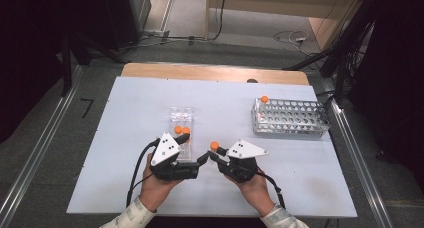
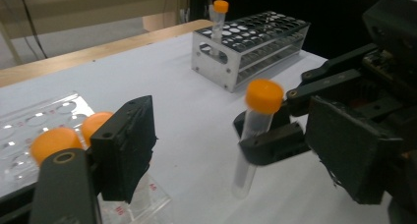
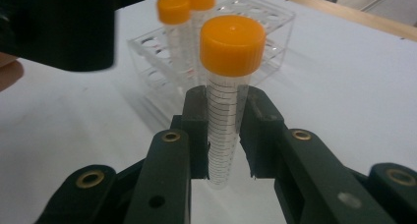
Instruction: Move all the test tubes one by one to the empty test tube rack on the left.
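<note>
My right gripper [image 3: 223, 117] is shut on a clear graduated tube with an orange cap [image 3: 227, 86], held upright just below the cap. In the high view this tube [image 1: 214, 146] stands over the table's front middle, with the right gripper [image 1: 216, 154] beneath it. My left gripper [image 1: 201, 160] faces it from the left, jaws open. In the left gripper view the held tube [image 2: 255, 130] and the right gripper [image 2: 270, 140] stand between the left gripper's [image 2: 238, 140] wide-apart pads, which touch nothing.
A clear plastic rack [image 1: 181, 115] behind the left gripper holds two orange-capped tubes [image 1: 181, 130]. At the back right a metal rack with many holes [image 1: 295, 119] carries one orange-capped tube [image 1: 264, 100] at its left corner. White sheet covers the table [image 1: 125, 113].
</note>
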A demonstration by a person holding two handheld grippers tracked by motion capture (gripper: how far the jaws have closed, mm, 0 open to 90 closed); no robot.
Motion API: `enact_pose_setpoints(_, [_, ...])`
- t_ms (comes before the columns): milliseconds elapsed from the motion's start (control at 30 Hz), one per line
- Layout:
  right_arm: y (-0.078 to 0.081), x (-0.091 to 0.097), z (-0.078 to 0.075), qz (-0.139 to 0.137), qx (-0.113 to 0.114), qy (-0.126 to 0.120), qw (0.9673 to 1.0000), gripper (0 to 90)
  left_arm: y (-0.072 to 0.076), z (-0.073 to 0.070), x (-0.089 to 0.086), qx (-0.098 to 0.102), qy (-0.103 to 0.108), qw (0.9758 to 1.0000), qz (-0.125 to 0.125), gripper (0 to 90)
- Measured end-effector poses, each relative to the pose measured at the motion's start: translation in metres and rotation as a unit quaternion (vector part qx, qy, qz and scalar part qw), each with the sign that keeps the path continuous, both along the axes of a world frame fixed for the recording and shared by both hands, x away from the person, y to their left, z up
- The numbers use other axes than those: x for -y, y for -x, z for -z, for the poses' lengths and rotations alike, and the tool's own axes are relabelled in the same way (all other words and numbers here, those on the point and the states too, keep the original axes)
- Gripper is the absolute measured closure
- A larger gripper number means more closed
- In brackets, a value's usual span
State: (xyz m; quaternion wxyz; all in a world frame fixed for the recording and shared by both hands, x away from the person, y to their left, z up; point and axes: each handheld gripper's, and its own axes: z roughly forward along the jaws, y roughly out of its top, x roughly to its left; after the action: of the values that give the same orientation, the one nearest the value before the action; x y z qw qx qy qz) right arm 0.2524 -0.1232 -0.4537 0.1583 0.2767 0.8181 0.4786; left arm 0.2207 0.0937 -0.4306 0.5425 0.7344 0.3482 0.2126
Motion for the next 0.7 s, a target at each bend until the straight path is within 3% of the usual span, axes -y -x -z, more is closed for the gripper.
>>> enact_pose_setpoints(300, [0.011, -0.013, 0.002, -0.036, -0.008, 0.002, 0.9993, 71.7, 0.003, 0.006, 0.007, -0.005, 0.005, 0.9995, 0.032, 44.1])
enact_pose_setpoints(500, [0.011, -0.013, 0.002, -0.038, -0.015, -0.003, 0.9991, 71.7, 0.004, 0.008, 0.008, -0.008, 0.004, 0.9991, 0.042, 65.4])
enact_pose_setpoints(700, [0.010, -0.013, 0.003, -0.039, -0.019, -0.003, 0.9991, 71.6, 0.003, 0.009, 0.007, -0.011, 0.002, 0.9992, 0.039, 69.5])
